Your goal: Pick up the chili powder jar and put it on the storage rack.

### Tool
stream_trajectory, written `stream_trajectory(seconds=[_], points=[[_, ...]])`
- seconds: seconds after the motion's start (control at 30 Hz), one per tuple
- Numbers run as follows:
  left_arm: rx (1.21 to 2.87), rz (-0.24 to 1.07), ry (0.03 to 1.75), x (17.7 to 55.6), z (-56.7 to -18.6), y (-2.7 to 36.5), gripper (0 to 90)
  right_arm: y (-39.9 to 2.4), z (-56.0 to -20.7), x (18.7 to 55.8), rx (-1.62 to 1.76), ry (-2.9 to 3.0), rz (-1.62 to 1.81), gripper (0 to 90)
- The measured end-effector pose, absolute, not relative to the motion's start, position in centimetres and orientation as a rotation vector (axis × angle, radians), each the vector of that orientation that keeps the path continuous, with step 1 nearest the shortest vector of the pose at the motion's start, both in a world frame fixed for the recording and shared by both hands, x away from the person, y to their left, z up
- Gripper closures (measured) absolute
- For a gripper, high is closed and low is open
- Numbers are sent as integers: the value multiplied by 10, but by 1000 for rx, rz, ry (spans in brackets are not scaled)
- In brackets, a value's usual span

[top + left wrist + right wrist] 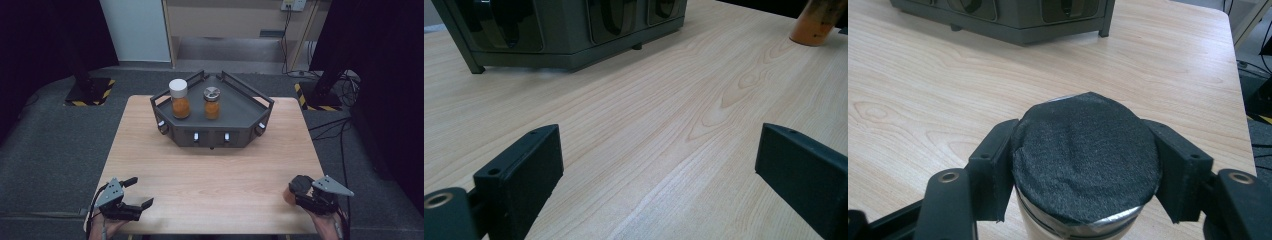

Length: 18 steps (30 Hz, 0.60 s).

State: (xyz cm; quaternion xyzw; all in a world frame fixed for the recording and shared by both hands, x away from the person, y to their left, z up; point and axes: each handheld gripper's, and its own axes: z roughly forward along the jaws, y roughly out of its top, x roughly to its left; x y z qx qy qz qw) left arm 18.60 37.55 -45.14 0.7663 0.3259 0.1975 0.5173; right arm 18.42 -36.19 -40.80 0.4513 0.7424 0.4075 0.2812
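Observation:
A dark grey angular tray (260, 97) stands at the table's far middle. On it are a white-lidded jar (179, 99) and a silver-lidded jar (212, 102), both holding orange powder. At the near right edge my right gripper (300, 189) (1083, 145) is shut on a third jar (288, 196) (1078, 220), its jaws clamping the black-covered lid from both sides. That jar stands upright on the wood and appears as an orange base (819, 22) in the left gripper view. My left gripper (140, 192) (659, 150) rests open at the near left edge, holding nothing.
The light wooden table (215, 170) has bare wood between the tray and both grippers. The tray's front wall (549, 50) (1013, 22) carries small knobs. Black stands and cables sit on the grey floor beside the table.

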Motion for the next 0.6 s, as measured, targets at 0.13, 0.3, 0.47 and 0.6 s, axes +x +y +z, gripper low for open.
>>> stream_trajectory(seconds=[0.13,0.3,0.47,0.6], points=[[1840,475,783,186,-451,375,44,-361,-408,185,1206,1992,1088,349],[1840,474,783,186,-451,375,44,-359,-406,186,1197,1994,1079,349],[1839,475,784,186,-451,375,43,-357,-401,188,1182,1994,1087,349],[1840,474,782,186,-451,375,43,-354,-396,193,1160,2008,1096,349]])
